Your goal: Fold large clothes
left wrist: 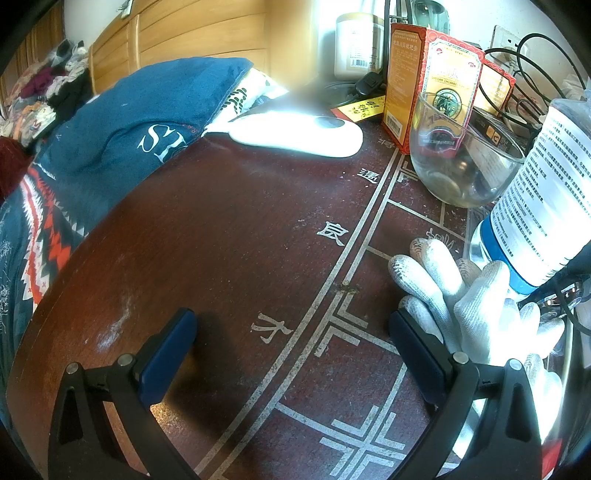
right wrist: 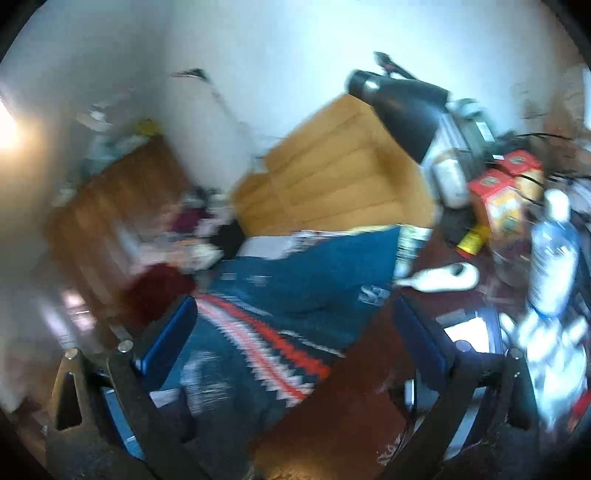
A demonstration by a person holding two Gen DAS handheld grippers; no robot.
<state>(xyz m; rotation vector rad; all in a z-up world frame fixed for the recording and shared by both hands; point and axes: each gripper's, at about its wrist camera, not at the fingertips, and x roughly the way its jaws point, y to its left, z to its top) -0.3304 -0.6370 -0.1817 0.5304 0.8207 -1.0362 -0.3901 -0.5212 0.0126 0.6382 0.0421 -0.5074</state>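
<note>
The table (left wrist: 229,236) carries the garment (left wrist: 122,125) on its left part, draped over the far left edge. Behind the garment stands a headboard (left wrist: 199,33). At the table's far middle lies a lamp base (left wrist: 295,134), touching the garment's end. Right of it stand 2 boxes (left wrist: 432,81), with a glass bowl (left wrist: 461,162) before them and a bottle (left wrist: 546,206) at the right edge. White gloves (left wrist: 469,299) lie before the bottle.

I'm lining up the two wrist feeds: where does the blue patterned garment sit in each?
Left wrist: blue garment fills the left edge, draped over the table's rim.
Right wrist: centre, blurred, between the fingers.
Shared landmark: white oval device right of the garment.
</note>
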